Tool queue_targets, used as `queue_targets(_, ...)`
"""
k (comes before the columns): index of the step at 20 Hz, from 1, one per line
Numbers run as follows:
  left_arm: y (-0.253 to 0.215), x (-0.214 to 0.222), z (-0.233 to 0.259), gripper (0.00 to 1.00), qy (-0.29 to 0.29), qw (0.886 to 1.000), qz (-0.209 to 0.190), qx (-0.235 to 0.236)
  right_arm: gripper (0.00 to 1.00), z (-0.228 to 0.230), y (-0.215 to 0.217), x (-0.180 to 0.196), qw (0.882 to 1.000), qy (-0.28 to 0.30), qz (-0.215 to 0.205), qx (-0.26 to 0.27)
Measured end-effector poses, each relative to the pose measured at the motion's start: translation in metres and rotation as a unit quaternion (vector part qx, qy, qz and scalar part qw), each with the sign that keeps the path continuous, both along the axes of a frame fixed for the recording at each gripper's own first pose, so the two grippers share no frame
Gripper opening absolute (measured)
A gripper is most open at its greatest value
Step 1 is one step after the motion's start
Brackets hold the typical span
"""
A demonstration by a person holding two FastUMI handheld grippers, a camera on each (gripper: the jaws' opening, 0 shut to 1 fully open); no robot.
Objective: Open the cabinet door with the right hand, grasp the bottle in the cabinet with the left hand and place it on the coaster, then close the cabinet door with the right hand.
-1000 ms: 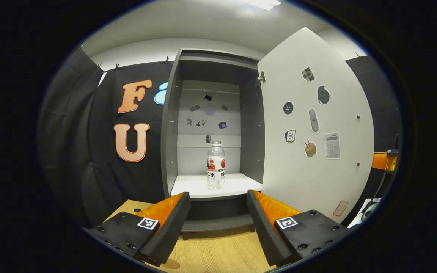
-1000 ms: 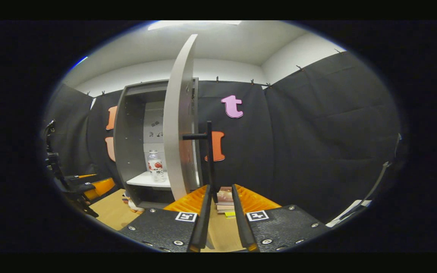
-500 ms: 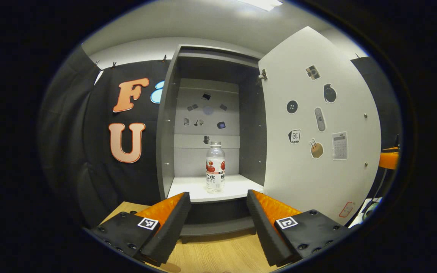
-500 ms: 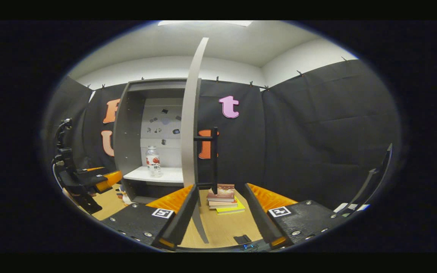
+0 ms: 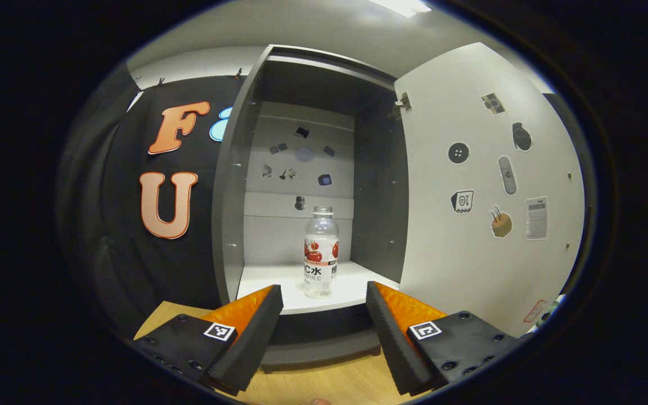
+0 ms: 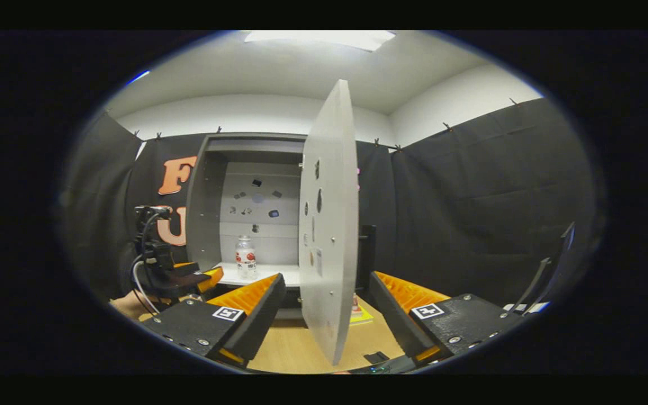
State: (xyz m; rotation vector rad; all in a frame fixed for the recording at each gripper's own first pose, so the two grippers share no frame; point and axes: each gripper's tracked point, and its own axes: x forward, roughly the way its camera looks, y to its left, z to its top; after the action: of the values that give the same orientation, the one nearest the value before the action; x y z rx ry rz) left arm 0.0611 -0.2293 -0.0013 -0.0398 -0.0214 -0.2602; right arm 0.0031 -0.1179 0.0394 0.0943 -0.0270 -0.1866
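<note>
A clear bottle (image 5: 320,252) with a red-and-white label stands upright on the white shelf (image 5: 284,288) of the open grey cabinet (image 5: 228,185). My left gripper (image 5: 324,304) is open in front of the shelf, short of the bottle. The white door (image 5: 487,191) with stickers on its inner face is swung wide to the right. In the right gripper view the door (image 6: 327,225) stands edge-on between the fingers of my open right gripper (image 6: 327,289), which touches nothing. The bottle (image 6: 245,264) and the left gripper (image 6: 180,275) show at the left.
A wooden tabletop (image 6: 287,346) lies under the cabinet. Yellow-covered books (image 6: 360,315) rest on it behind the door. The door's dark handle (image 6: 366,247) sticks out on its far side. A small dark object (image 6: 377,357) lies near the front edge.
My right gripper let go of the door handle, opened and drew back; the door swung wider. My left gripper moved closer to the cabinet shelf and bottle.
</note>
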Motion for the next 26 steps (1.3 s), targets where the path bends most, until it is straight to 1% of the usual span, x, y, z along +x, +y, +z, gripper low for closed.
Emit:
queue_targets(1,0.001,0.009,0.0,0.94,0.0,1.0,-0.003,-0.001,0.89,0.002,0.005,0.003,1.0,-0.001,0.003,0.0)
queue_targets(2,0.003,0.019,0.0,0.96,0.0,1.0,-0.005,0.0,0.93,0.002,0.007,0.006,1.0,-0.003,0.006,-0.001)
queue_targets(3,0.003,0.027,0.001,0.99,-0.003,1.0,-0.008,0.001,0.93,0.003,0.012,0.009,1.0,-0.005,0.01,-0.003)
queue_targets(4,0.002,0.038,0.0,0.94,-0.004,1.0,-0.014,0.001,0.89,0.003,0.016,0.013,1.0,-0.006,0.013,-0.005)
queue_targets(5,0.001,0.05,-0.002,0.94,-0.003,1.0,-0.021,0.002,0.93,0.003,0.018,0.016,1.0,-0.006,0.016,-0.007)
queue_targets(6,-0.002,0.061,-0.005,0.97,0.0,1.0,-0.029,0.003,0.93,0.002,0.022,0.018,1.0,-0.007,0.02,-0.007)
queue_targets(9,-0.007,0.09,-0.016,0.97,0.007,0.999,-0.04,0.007,0.93,0.001,0.034,0.028,0.999,-0.007,0.036,-0.014)
queue_targets(10,-0.01,0.098,-0.019,0.94,0.01,0.999,-0.046,0.007,0.93,-0.002,0.036,0.032,0.999,-0.004,0.037,-0.017)
queue_targets(11,-0.013,0.106,-0.024,0.97,0.013,0.999,-0.052,0.008,0.93,-0.004,0.037,0.033,0.999,0.0,0.037,-0.017)
queue_targets(12,-0.016,0.113,-0.028,0.97,0.016,0.998,-0.058,0.01,0.89,-0.006,0.04,0.035,0.999,0.005,0.038,-0.016)
queue_targets(13,-0.018,0.119,-0.03,0.94,0.018,0.998,-0.063,0.011,0.89,-0.008,0.042,0.035,0.999,0.009,0.041,-0.012)
queue_targets(14,-0.021,0.126,-0.033,0.97,0.019,0.997,-0.067,0.012,0.93,-0.01,0.045,0.037,0.999,0.013,0.044,-0.008)
queue_targets(15,-0.023,0.131,-0.035,0.97,0.021,0.997,-0.07,0.011,0.93,-0.012,0.046,0.037,0.999,0.015,0.043,-0.002)
queue_targets(16,-0.025,0.135,-0.037,0.94,0.022,0.997,-0.072,0.011,0.93,-0.014,0.048,0.039,0.999,0.018,0.042,0.004)
queue_targets(17,-0.028,0.142,-0.038,0.94,0.023,0.997,-0.076,0.013,0.93,-0.015,0.05,0.04,0.999,0.021,0.043,0.01)
queue_targets(18,-0.03,0.148,-0.039,0.97,0.021,0.997,-0.079,0.014,0.93,-0.017,0.052,0.041,0.999,0.024,0.042,0.016)
queue_targets(19,-0.031,0.152,-0.038,0.97,0.019,0.996,-0.081,0.016,0.93,-0.019,0.053,0.042,0.999,0.027,0.04,0.019)
queue_targets(20,-0.033,0.158,-0.037,0.94,0.015,0.996,-0.084,0.019,0.93,-0.021,0.054,0.044,0.999,0.032,0.039,0.021)
queue_targets(21,-0.036,0.162,-0.036,0.94,0.012,0.996,-0.088,0.02,0.93,-0.024,0.054,0.044,0.998,0.037,0.037,0.023)
queue_targets(22,-0.039,0.165,-0.036,0.96,0.011,0.996,-0.092,0.021,0.93,-0.026,0.054,0.043,0.998,0.042,0.036,0.025)
queue_targets(26,-0.046,0.178,-0.038,0.96,0.011,0.994,-0.103,0.028,0.93,-0.033,0.057,0.042,0.997,0.056,0.033,0.037)
